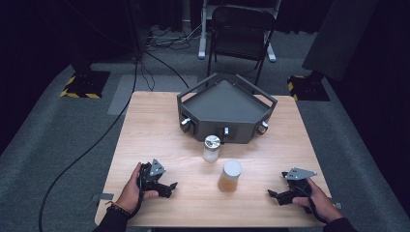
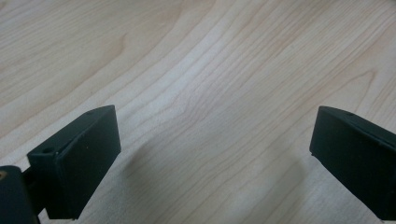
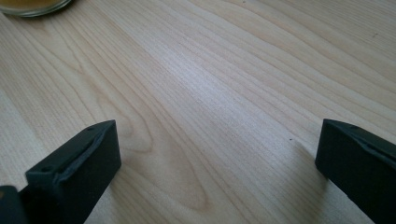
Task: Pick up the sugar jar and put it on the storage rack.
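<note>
In the lower left of the high view the left hand-held gripper [image 1: 167, 187] rests on the pale wooden tabletop [image 1: 154, 125], held by the person's left hand [image 1: 131, 191]; its jaws point toward the middle of the frame and stand wide apart with nothing between them; the left gripper view confirms this, with the left hand-held gripper [image 2: 212, 158] showing only bare wood grain across the gap. In the lower right of the high view the right hand-held gripper [image 1: 276, 195] lies on the tabletop in the person's right hand [image 1: 320, 199]; its jaws are likewise spread wide and hold nothing; in the right gripper view the right hand-held gripper [image 3: 217, 163] frames bare wood, and the base of the amber jar [image 3: 32, 5] peeks in at the upper left corner. In the high view the amber jar [image 1: 230, 176] with a white lid stands upright just below the centre, between the two grippers and apart from both; the clear jar [image 1: 212, 148] with a metal lid stands upright just above and left of it, near the front of the dark grey angular tray [image 1: 223, 104], which sits at the upper middle of the tabletop; a black chair [image 1: 241, 34] stands beyond the table at the top of the frame.
</note>
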A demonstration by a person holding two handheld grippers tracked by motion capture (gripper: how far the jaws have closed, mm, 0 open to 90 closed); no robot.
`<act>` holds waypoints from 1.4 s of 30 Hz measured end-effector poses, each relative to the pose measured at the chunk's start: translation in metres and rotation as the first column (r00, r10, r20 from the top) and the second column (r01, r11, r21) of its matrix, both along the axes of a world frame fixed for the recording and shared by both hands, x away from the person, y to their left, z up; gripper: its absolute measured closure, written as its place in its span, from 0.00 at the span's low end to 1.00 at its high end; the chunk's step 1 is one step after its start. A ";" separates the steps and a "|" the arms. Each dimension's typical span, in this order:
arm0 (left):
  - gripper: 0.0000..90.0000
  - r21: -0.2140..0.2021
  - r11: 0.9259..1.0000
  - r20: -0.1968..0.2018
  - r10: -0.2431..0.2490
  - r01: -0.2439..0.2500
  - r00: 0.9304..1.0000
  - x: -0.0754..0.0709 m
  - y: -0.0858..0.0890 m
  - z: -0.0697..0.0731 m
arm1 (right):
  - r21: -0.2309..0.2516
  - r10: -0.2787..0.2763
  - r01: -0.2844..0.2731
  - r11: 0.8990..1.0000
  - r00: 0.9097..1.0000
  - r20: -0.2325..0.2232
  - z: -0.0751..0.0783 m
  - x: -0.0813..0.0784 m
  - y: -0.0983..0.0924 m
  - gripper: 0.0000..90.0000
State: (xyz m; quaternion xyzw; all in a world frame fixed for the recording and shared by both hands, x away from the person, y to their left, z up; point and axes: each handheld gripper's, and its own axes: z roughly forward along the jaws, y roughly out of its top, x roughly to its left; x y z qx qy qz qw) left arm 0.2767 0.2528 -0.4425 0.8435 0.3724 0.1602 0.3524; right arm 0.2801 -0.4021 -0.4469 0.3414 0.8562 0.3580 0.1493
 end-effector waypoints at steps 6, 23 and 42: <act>0.02 -0.003 1.000 0.035 0.000 0.000 0.999 -0.004 -0.001 0.005 | 0.000 0.000 0.000 1.000 1.000 0.000 0.000 0.000 0.000 0.00; 0.01 -0.012 1.000 0.100 0.011 -0.010 0.995 -0.014 -0.003 0.013 | 0.000 0.000 0.000 1.000 1.000 0.000 0.000 0.000 0.000 0.00; 0.01 -0.031 0.999 0.164 0.011 -0.006 0.986 -0.020 -0.008 0.024 | 0.000 0.000 0.000 1.000 1.000 0.000 0.000 0.000 0.000 0.00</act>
